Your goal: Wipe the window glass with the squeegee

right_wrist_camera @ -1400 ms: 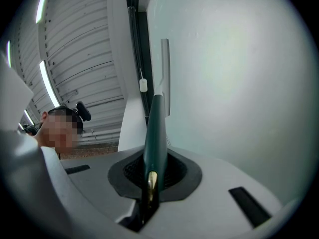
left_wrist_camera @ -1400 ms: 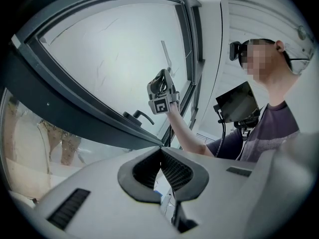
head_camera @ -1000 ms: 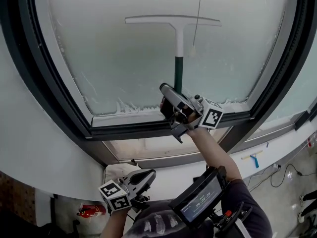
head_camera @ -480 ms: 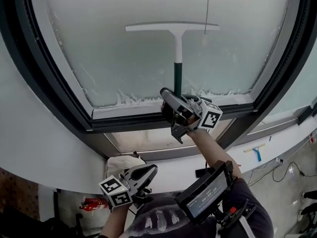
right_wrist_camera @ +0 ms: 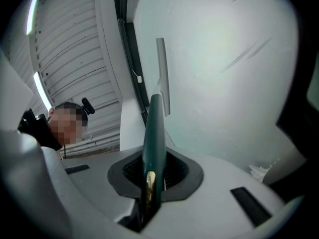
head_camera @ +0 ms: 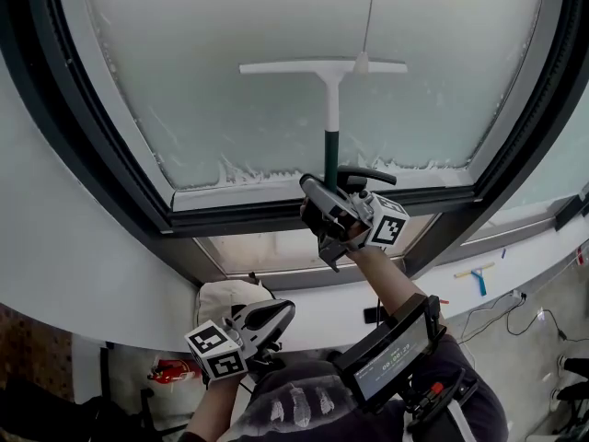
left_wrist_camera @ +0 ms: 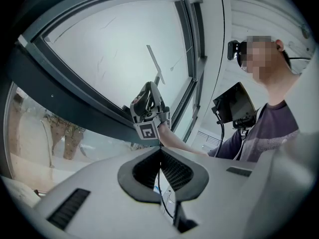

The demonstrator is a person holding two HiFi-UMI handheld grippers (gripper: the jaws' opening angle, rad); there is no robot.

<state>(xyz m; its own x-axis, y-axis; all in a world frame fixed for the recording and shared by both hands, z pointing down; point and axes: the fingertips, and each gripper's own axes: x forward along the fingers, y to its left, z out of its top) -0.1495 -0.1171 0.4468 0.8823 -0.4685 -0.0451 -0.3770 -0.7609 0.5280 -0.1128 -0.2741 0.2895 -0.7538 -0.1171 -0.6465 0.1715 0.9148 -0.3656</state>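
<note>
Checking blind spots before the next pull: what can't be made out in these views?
- Contact of the squeegee blade with the window glass: head view sees it face-on; right gripper view too soft.
- Window top: cut off by head view's upper edge.
- Red object: dim and small, head view's lower left.
- Screen text: too small, head view.

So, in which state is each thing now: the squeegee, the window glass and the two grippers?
squeegee: upright, blade level against the glass, green handle gripped
window glass: hazy, foam along its lower edge
right gripper: jaws shut on the squeegee handle
left gripper: jaws shut, nothing between them
</note>
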